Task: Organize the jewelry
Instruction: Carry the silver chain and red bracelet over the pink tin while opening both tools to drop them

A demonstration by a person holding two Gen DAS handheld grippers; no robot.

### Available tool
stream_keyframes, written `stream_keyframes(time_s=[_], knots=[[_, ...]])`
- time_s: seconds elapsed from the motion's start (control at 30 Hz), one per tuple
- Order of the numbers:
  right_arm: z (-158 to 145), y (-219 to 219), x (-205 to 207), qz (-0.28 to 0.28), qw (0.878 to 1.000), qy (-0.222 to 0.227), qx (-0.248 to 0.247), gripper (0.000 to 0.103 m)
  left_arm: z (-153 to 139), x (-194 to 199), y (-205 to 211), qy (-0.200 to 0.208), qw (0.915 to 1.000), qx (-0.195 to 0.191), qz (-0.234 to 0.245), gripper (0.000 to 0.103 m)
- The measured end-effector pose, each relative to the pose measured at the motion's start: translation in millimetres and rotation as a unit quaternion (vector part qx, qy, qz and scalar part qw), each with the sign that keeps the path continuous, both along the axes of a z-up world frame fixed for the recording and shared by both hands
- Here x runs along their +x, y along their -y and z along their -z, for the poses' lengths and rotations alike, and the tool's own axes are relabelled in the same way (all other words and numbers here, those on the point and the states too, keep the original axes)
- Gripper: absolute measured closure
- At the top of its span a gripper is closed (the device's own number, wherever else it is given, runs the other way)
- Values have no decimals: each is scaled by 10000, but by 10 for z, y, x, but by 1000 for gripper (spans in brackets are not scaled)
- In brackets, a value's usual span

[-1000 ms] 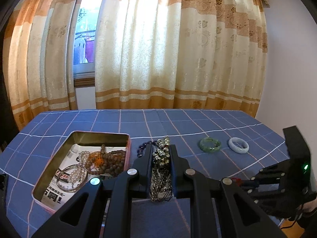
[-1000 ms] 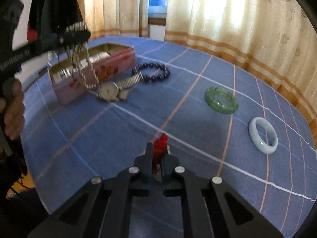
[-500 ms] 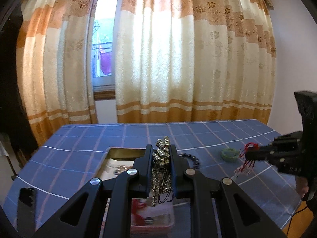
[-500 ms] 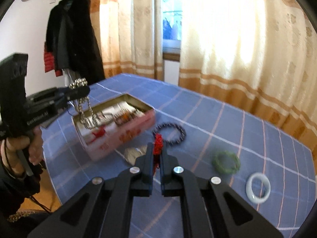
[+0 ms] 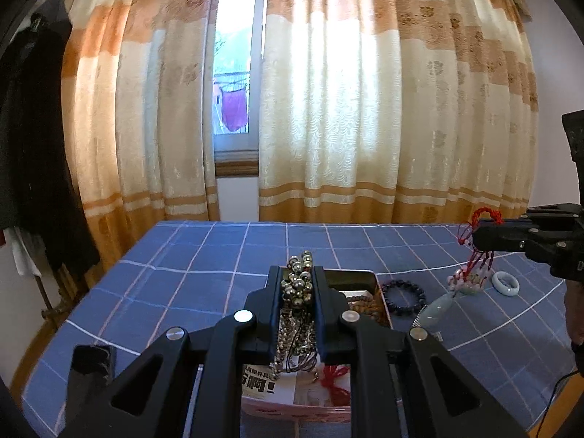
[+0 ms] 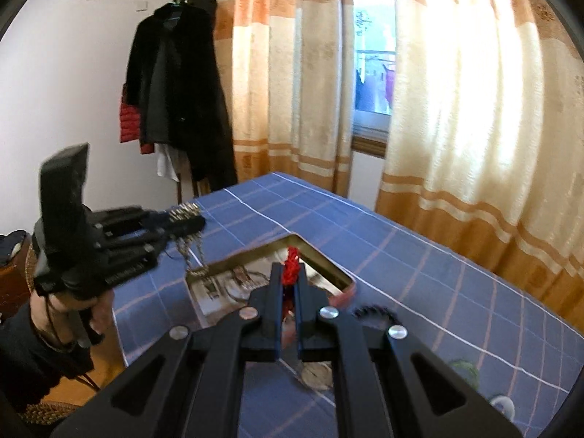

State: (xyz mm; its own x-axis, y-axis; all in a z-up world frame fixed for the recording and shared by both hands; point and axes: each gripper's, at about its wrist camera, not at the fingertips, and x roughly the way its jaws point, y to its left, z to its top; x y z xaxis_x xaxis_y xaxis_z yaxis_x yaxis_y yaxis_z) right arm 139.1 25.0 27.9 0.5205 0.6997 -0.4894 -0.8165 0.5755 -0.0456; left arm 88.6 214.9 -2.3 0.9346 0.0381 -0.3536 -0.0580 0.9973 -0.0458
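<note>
My left gripper [image 5: 297,274] is shut on a silver bead necklace [image 5: 296,323], whose strands hang down into the open tin box [image 5: 352,273]. In the right wrist view the left gripper [image 6: 189,222] hovers at the tin's [image 6: 323,257] left corner, with the necklace [image 6: 189,252] dangling. My right gripper [image 6: 290,273] is shut on a red cord [image 6: 291,255] above the tin. Seen from the left wrist, the right gripper [image 5: 479,234] holds the red cord [image 5: 478,255] in the air, and a pale jade pendant [image 5: 438,308] hangs from it just over the cloth.
On the blue checked tablecloth [image 5: 204,266] beside the tin lie a dark bead bracelet [image 5: 405,292] and a white bangle [image 5: 505,284]. A watch [image 6: 317,376] and a green bangle [image 6: 463,368] lie under my right gripper. Curtains hang behind the table; coats [image 6: 175,84] hang at the left.
Both grippers have risen. The left has carried the silver necklace over the tin. The right has lifted the red cord and pendant off the cloth toward the tin.
</note>
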Motion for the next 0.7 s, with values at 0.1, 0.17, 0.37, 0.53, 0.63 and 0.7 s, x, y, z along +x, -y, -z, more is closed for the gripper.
stream_keyframes(time_s=[0.1, 0.17, 0.37, 0.53, 0.63, 0.7], knots=[[12, -159, -23, -121, 9999, -12, 2, 96, 52, 48, -59, -60, 9999, -128, -16, 88], [47, -257, -26, -185, 9998, -41, -21, 96, 94, 87, -91, -114, 9996, -254, 24, 88], [146, -392, 8, -274, 9995, -155, -55, 96, 177, 151, -125, -190, 9993, -324, 32, 88], [235, -504, -5, -341, 9991, -245, -105, 96, 257, 198, -166, -288, 9988, -396, 19, 88], [312, -550, -7, -354, 9988, -292, -180, 96, 303, 220, -183, -355, 9985, -418, 23, 88], [377, -565, -2, -345, 9985, -345, -233, 96, 332, 227, -180, -400, 9984, -407, 33, 88]])
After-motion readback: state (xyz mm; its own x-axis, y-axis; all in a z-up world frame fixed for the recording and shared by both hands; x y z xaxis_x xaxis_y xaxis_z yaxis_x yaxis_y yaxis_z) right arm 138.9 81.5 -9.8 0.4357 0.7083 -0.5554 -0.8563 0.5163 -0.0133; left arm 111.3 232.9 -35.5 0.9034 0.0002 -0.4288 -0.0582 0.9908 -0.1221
